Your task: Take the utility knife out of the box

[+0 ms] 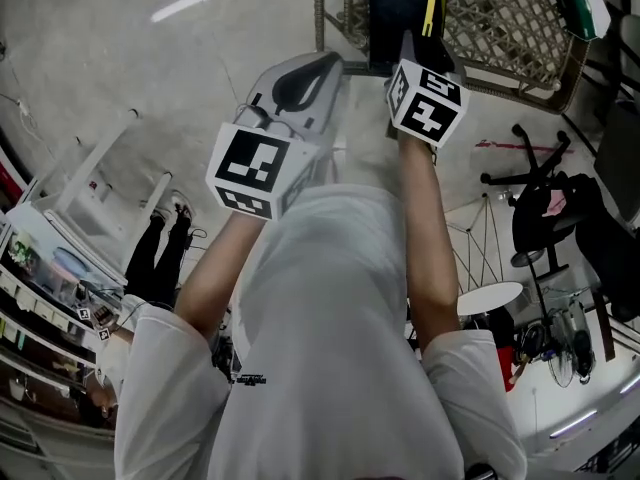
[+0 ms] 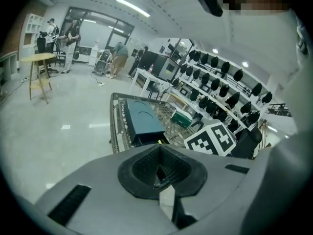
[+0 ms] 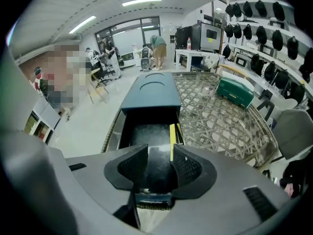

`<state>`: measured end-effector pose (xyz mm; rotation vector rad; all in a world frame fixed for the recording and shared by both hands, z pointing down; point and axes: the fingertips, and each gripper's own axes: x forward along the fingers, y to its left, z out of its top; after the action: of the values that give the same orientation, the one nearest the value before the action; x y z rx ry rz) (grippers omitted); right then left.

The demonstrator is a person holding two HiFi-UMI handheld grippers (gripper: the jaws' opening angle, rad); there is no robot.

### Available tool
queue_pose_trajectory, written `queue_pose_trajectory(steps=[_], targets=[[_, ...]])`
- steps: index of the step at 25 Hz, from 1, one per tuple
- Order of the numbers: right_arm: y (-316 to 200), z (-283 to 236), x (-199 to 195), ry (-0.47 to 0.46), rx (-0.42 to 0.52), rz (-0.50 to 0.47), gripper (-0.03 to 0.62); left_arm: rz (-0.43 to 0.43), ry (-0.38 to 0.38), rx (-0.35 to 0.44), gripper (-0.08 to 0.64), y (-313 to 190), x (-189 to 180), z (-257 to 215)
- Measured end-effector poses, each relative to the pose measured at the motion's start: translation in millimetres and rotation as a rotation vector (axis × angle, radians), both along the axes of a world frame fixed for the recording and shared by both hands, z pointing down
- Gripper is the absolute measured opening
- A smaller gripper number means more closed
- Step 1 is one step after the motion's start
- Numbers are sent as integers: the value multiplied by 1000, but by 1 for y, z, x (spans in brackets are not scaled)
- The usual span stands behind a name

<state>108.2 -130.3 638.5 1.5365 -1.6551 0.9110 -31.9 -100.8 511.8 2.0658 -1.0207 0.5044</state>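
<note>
A dark teal box (image 3: 151,94) lies on a woven rattan table (image 3: 220,116) with its near end open, showing a black inside. The yellow utility knife (image 3: 172,141) lies along the right wall of that opening. In the head view the knife (image 1: 430,13) shows as a yellow strip in the box (image 1: 395,8). My right gripper (image 3: 160,153) is open just above the opening, nothing between its pads, the knife next to the right pad. My left gripper (image 2: 159,148) is shut and empty, to the left of the box (image 2: 142,119); in the head view the left gripper (image 1: 322,63) is short of the table.
A green case (image 3: 235,92) lies further right on the rattan table. Shelves of dark headgear (image 2: 220,77) line the right wall. An office chair (image 1: 545,183) and a round white stool (image 1: 490,298) stand nearby. People stand far off by the glass doors (image 3: 156,45).
</note>
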Motion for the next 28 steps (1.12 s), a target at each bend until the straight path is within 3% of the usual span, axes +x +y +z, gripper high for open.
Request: queue_pose_trajectory(steps=[17,28], targets=[[2,42,5,25,-165,78,160,-61,9,-41,2,-7,-10,27],[-4,48,7,135,-188,125,160,-56,16,-53,2,-9,-13,30]])
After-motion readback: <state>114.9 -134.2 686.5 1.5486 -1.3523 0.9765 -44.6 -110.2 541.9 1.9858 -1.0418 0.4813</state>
